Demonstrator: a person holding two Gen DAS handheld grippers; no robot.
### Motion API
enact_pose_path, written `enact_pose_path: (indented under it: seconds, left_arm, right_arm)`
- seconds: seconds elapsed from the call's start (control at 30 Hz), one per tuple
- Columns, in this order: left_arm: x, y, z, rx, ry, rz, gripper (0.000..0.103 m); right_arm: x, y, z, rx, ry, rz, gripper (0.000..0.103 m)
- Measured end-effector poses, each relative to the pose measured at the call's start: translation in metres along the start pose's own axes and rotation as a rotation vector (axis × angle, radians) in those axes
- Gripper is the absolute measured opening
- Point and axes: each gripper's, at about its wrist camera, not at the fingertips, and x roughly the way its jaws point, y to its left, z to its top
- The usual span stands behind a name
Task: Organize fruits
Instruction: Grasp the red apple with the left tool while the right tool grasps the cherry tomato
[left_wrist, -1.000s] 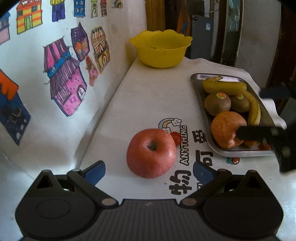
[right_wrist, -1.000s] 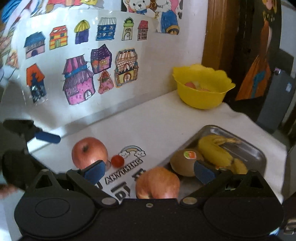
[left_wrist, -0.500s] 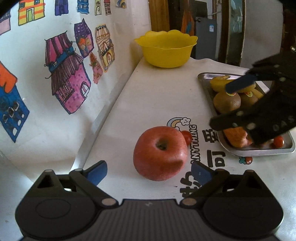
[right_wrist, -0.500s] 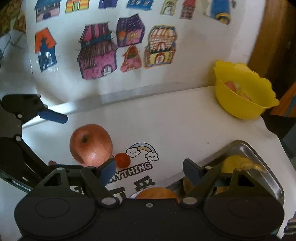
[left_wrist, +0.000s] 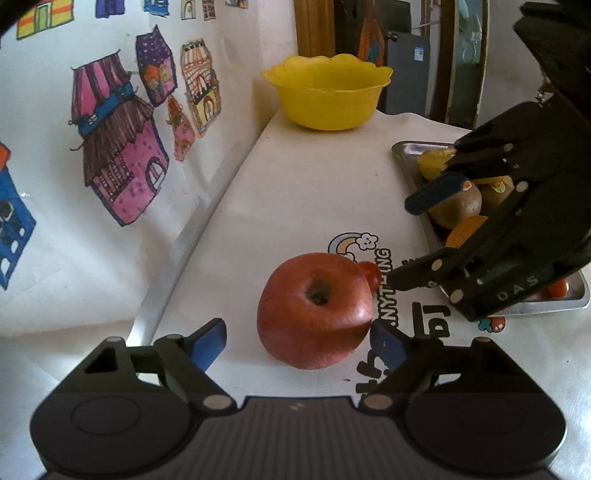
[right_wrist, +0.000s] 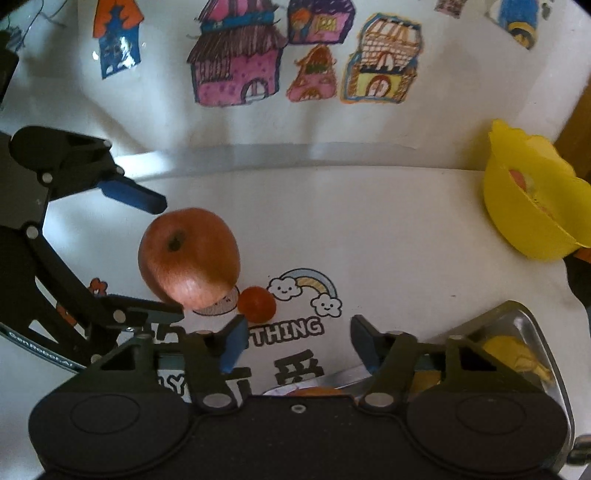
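Surface: white table cover (left_wrist: 314, 177) printed with a rainbow-and-clouds motif (right_wrist: 306, 288) and black lettering. Behind it, a white wall sheet with coloured house drawings (right_wrist: 236, 62). Dark doorway and wooden frame (left_wrist: 314, 29) at 12 o'clock in the left wrist view.

Near: left gripper (left_wrist: 295, 341) has its jaws spread wide, empty. The red apple (left_wrist: 314, 310) sits on the cover between the blue fingertips (left_wrist: 207, 341); the pad at 3 o'clock is at or almost at its skin, the one at 9 o'clock stands apart. The apple is roundish with no clear long axis, its stem pit tilted up toward the camera. Skin red-orange, faintly streaked, glossy on the lit side.

A cherry tomato (right_wrist: 256, 304) lies just beside the apple, at about 1 o'clock from it in the left wrist view; whether they touch cannot be told.

Right gripper (right_wrist: 295, 345) is parted and holds nothing, hanging over the lettering, with the tomato just beyond its left fingertip.

Mid: steel tray (left_wrist: 404, 155) at 3 o'clock, holding kiwis (left_wrist: 458, 206), bananas (left_wrist: 432, 164), an orange-toned fruit and a small tomato, partly hidden by the right gripper.

Far: yellow scalloped bowl (left_wrist: 327, 96) at 12 o'clock, at the far edge of the table; pinkish contents visible in the right wrist view.
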Motion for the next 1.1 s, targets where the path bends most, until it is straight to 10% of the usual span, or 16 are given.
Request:
enact_pose_path:
  seconds: [1.1]
  left_arm:
    - [0.010, 0.001, 0.002, 0.005, 0.023, -0.053, 0.072]
  right_arm:
    - [0.019, -0.010, 0.030, 0.057, 0.026, 0.151, 0.034]
